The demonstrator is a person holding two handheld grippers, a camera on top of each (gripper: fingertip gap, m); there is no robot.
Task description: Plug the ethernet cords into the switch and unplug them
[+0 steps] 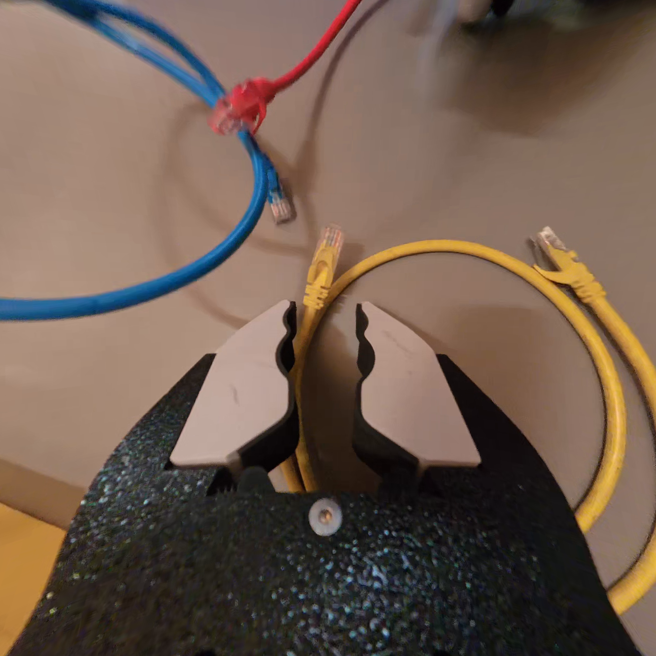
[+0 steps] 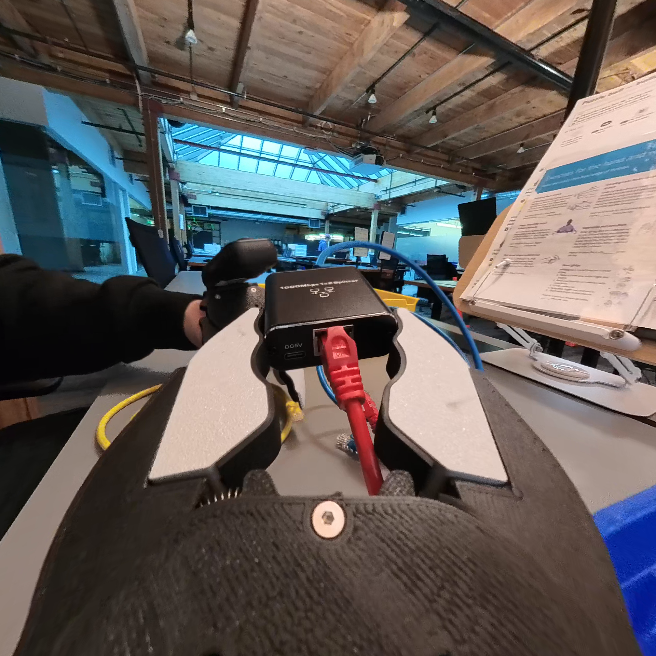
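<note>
My right gripper (image 2: 329, 314) is shut on the black switch (image 2: 319, 301) and holds it above the grey table (image 2: 550, 426). A red cord (image 2: 342, 369) is plugged into the switch's near port. A blue cord (image 2: 419, 269) loops behind the switch; its far end is hidden. My left gripper (image 1: 326, 309) is open low over the table, with a yellow cord (image 1: 443, 246) lying between its fingers, just behind the yellow plug (image 1: 324, 262). A second yellow plug (image 1: 557, 255), a loose blue plug (image 1: 282, 207) and a loose red plug (image 1: 241, 106) lie beyond it.
A person's black-sleeved arm (image 2: 88, 319) holds the left gripper (image 2: 234, 284) left of the switch. A document stand (image 2: 568, 230) rises at the right. A blue bin (image 2: 632, 550) sits at the lower right. The table edge (image 1: 35, 493) runs at the left.
</note>
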